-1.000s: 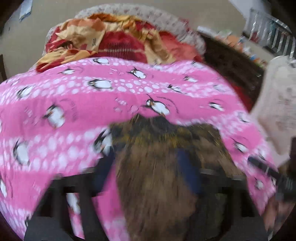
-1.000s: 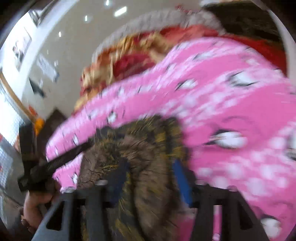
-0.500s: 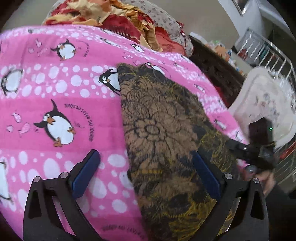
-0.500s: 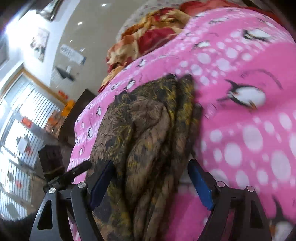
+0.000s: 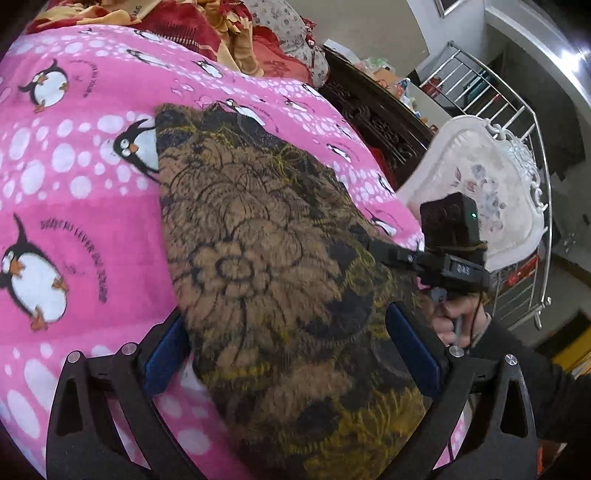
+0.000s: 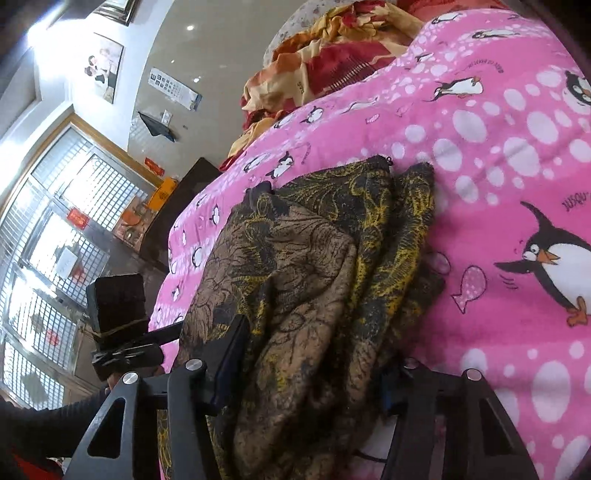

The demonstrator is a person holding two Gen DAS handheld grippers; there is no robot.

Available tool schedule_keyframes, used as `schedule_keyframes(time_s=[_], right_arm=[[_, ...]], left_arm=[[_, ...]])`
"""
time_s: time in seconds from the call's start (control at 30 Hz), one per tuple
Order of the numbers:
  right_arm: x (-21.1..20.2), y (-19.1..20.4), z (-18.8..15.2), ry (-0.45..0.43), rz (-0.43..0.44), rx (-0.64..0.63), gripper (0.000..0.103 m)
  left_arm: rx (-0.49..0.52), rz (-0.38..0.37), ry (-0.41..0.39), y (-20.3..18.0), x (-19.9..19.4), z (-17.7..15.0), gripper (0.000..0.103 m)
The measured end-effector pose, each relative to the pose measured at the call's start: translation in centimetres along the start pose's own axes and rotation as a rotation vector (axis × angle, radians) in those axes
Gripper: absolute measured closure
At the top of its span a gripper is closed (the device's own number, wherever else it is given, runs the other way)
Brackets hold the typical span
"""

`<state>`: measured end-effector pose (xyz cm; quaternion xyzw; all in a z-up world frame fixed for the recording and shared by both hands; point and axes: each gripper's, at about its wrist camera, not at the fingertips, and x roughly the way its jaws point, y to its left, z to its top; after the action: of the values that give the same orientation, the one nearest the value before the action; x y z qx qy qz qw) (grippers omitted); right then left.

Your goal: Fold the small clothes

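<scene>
Left wrist view shows one brown garment (image 5: 280,266), printed with black and yellow flowers, lying on one pink penguin blanket (image 5: 74,206) that covers the bed. The cloth runs from mid-blanket toward the near edge and passes between the jaws of the left gripper (image 5: 291,347). Those jaws stand spread wide; the left blue pad is just beside the cloth's edge, the right pad rests over it, and neither presses, so the garment is released on this side. Beyond the cloth's right edge, the right gripper (image 5: 373,245) reaches in with a hand (image 5: 458,314) in a dark sleeve behind it.

Right wrist view shows the same garment (image 6: 314,288) bunched in folds, its far end toward mid-blanket (image 6: 498,206). The right gripper (image 6: 306,362) points down at it with the bunched cloth filling the gap between its pads; its jaws have just been closing, and they look clamped on the garment. The left gripper (image 6: 173,332) sits at the cloth's left edge.

One red and orange quilt (image 5: 207,33) is heaped at the blanket's far edge. The blanket carries several penguins and French wording, partly legible as "JUSQU'AU LEVER DU". One eye chart (image 6: 173,88) hangs on the wall.
</scene>
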<state>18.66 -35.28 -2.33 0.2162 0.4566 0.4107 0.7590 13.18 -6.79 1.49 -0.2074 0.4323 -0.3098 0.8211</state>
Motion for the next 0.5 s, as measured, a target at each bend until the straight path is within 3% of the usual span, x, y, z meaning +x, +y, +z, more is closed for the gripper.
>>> schedule_keyframes(time_s=[0.07,0.13,0.2,0.27,0.33,0.43,0.5], right_arm=[[0.5,0.1,0.4,0.010,0.010,-0.001,0.045],[0.5,0.3,0.3,0.013,0.018,-0.009,0.044],[0.8,0.3,0.4,0.014,0.007,-0.013,0.047],[1.0,0.5,0.3,0.021,-0.042,-0.016,0.058],[1.5,0.8,0.6,0.026,-0.067,-0.009,0.066],[1.4,0.8,0.4,0.015,-0.074,0.054,0.072],[1.4,1.2,0.3,-0.001,-0.077,0.109,0.074]], left_arm=[[-0.015,-0.009,-0.014,-0.4,0.5,0.2,0.002],[-0.027,-0.008,-0.027,-0.3,0.4,0.1,0.018],[-0.090,0.062,-0.025,0.6,0.6,0.2,0.062],[-0.189,0.056,-0.044,2.4,0.2,0.1,0.077],[-0.238,0.062,-0.061,2.8,-0.1,-0.3,0.083],[-0.193,0.109,-0.076,1.0,-0.9,-0.2,0.087],[-0.178,0.098,-0.081,0.4,-2.1,0.1,0.088]])
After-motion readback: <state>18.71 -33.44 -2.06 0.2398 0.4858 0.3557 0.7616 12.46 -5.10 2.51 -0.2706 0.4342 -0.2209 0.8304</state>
